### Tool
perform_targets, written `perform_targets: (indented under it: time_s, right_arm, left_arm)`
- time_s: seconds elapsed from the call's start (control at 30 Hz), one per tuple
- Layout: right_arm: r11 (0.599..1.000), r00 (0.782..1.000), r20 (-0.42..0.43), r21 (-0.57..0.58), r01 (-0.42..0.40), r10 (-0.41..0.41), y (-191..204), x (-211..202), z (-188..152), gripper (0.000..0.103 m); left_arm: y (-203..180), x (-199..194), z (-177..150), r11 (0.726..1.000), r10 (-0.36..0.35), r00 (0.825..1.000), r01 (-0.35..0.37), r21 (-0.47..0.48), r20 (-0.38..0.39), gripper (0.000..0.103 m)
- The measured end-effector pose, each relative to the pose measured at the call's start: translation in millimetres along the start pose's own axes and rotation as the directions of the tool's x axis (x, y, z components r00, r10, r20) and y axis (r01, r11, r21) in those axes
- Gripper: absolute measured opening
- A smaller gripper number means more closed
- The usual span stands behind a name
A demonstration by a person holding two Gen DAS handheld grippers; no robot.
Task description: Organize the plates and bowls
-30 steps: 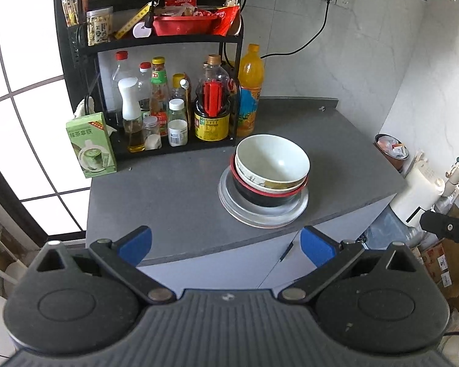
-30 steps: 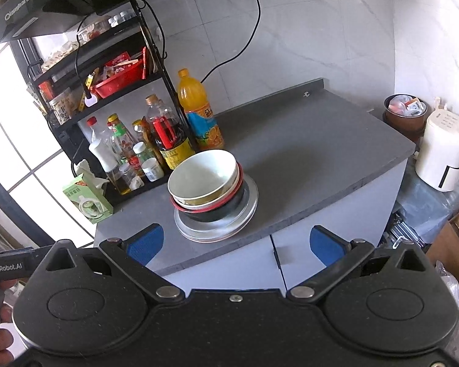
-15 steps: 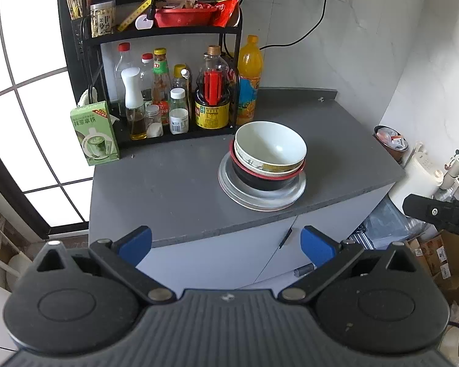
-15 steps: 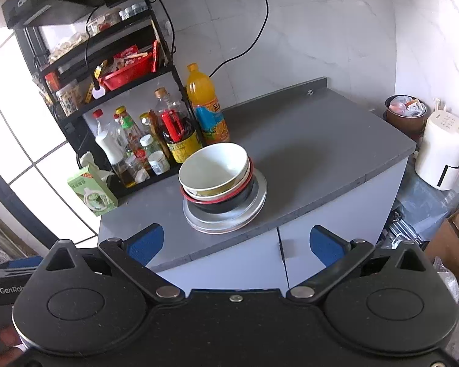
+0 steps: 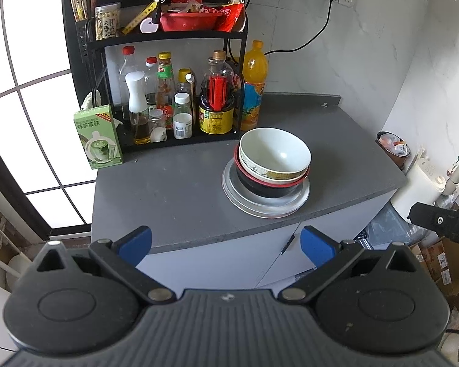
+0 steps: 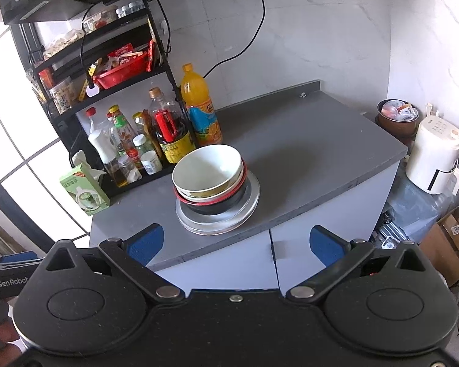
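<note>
A white bowl [image 5: 275, 153] [image 6: 206, 168] tops a stack on the grey counter [image 5: 174, 195] [image 6: 315, 153]. Under it nest another pale bowl and a black bowl with a red rim [image 5: 269, 188] [image 6: 222, 203], all standing on silver plates [image 5: 266, 208] [image 6: 217, 223]. My left gripper [image 5: 226, 243] is open and empty, held back from the counter's front edge. My right gripper [image 6: 235, 244] is open and empty too, off the front edge over the cabinet doors. The right gripper's body [image 5: 440, 223] shows at the right edge of the left wrist view.
A black rack [image 5: 168, 39] [image 6: 107, 85] of sauce bottles stands at the back left, an orange drink bottle [image 5: 254, 88] [image 6: 200, 110] beside it. A green carton [image 5: 98, 137] [image 6: 84, 191] sits left. A white appliance [image 6: 434, 159] and boxes lie right of the cabinet.
Both grippers have drawn back from the counter, so the stack looks smaller and farther off. Nothing on the counter has moved.
</note>
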State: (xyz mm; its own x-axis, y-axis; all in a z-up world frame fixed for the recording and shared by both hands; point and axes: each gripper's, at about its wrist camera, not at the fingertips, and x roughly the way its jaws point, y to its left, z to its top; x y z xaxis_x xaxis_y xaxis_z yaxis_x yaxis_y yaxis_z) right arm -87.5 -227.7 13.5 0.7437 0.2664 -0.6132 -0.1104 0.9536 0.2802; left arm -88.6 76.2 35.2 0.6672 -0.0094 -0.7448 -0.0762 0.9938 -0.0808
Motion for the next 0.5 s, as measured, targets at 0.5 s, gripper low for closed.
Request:
perform_targets:
  time_s: [0.5]
  right_arm:
    - [1.000, 1.000, -0.001, -0.007, -0.006, 0.006, 5.7, 3.3, 5.2, 0.102]
  left_arm:
    - [-5.0, 7.6, 10.2, 0.999, -0.023, 1.000, 0.024, 0.041, -0.015, 0.102]
